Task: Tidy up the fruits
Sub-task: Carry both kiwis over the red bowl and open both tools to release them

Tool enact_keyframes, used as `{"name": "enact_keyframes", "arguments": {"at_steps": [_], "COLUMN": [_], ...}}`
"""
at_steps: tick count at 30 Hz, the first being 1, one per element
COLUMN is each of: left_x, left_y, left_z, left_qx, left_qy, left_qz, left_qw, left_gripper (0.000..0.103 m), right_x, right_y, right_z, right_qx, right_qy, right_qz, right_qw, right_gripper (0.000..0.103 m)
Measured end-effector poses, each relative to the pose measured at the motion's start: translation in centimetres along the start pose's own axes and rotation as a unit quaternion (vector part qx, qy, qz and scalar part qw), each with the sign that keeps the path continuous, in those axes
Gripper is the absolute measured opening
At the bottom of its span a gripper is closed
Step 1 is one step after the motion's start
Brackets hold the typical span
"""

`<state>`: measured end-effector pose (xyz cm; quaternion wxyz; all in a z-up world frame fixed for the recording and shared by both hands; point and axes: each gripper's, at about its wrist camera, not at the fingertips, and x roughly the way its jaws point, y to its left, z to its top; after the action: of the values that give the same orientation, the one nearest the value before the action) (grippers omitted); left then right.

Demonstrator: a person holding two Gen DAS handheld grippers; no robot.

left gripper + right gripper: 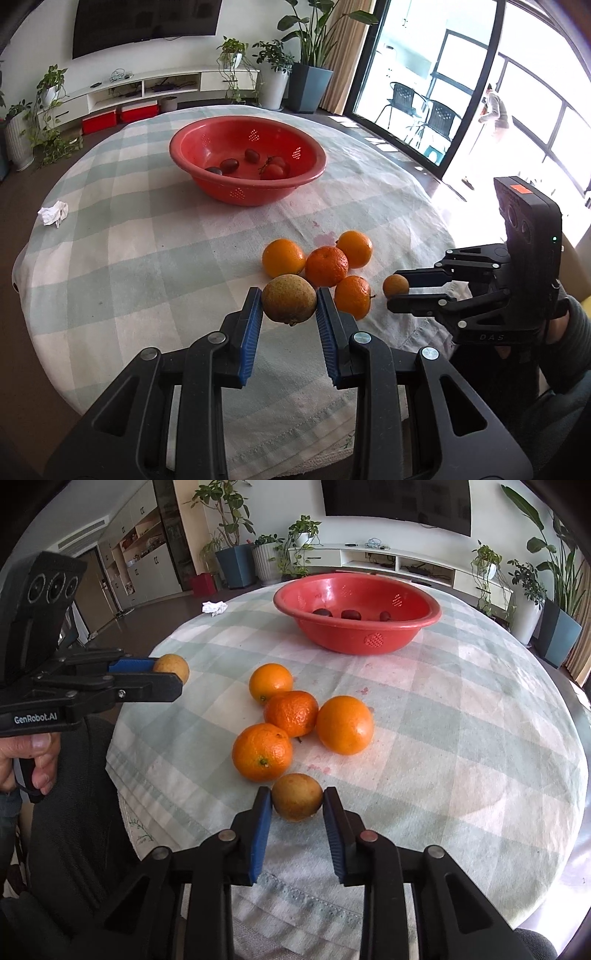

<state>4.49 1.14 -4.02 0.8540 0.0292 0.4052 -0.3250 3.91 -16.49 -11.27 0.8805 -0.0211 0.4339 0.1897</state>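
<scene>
My left gripper (290, 295) is shut on a small brownish-yellow fruit (290, 304) and holds it above the checked tablecloth (147, 258); the right wrist view shows it at the left over the table's edge. My right gripper (297, 794) has its blue pads (263, 823) against both sides of a second brown fruit (297, 797), which rests on the cloth near the front edge. Several oranges (291, 712) lie clustered just beyond it. A red perforated bowl (177, 147) with a few dark red fruits (229, 165) inside stands farther back.
A crumpled white tissue (53, 213) lies at the far left of the round table. Reddish stains (323, 238) mark the cloth behind the oranges. A person's hand (33, 757) grips the left gripper's handle. Plants, a TV shelf and glass doors ring the room.
</scene>
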Motion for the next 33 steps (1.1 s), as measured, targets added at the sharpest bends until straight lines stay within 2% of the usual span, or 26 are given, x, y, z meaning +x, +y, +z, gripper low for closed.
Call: {"name": "enact_keyframes", "arguments": {"at_steps": [6, 12, 15, 19, 24, 33], "left_x": [0.0, 0.2, 0.6, 2.5, 6.3, 12.8], "left_y": [1.2, 2.9, 3.4, 3.7, 3.6, 5.2], "left_z": [1.6, 5.8, 8.9, 12.7, 15.5, 15.4], "left_qx": [-0.011, -0.012, -0.009, 0.001, 0.02, 0.024], "left_qy": [-0.012, -0.037, -0.051, -0.056, -0.038, 0.007], "left_qz": [0.015, 0.034, 0.044, 0.057, 0.081, 0.106], "left_qw": [0.9998, 0.9987, 0.9977, 0.9968, 0.9958, 0.9941], "left_gripper": [0.028, 0.028, 0.028, 0.028, 0.028, 0.028], "right_x": [-2.4, -5.5, -6.9, -6.6, -3.5, 5.5], "right_y": [-3.3, -7.9, -8.7, -8.4, -7.6, -7.6], "right_z": [1.6, 5.4, 8.2, 12.2, 16.1, 19.0], "right_qx": [0.045, 0.114, 0.115, 0.093, 0.063, 0.036], "right_qy": [-0.037, -0.096, -0.135, -0.163, -0.157, -0.072], "right_qz": [-0.017, -0.048, -0.058, -0.055, -0.04, -0.045], "right_qw": [0.998, 0.988, 0.982, 0.981, 0.985, 0.996], "right_gripper": [0.031, 0.031, 0.031, 0.031, 0.031, 0.031]}}
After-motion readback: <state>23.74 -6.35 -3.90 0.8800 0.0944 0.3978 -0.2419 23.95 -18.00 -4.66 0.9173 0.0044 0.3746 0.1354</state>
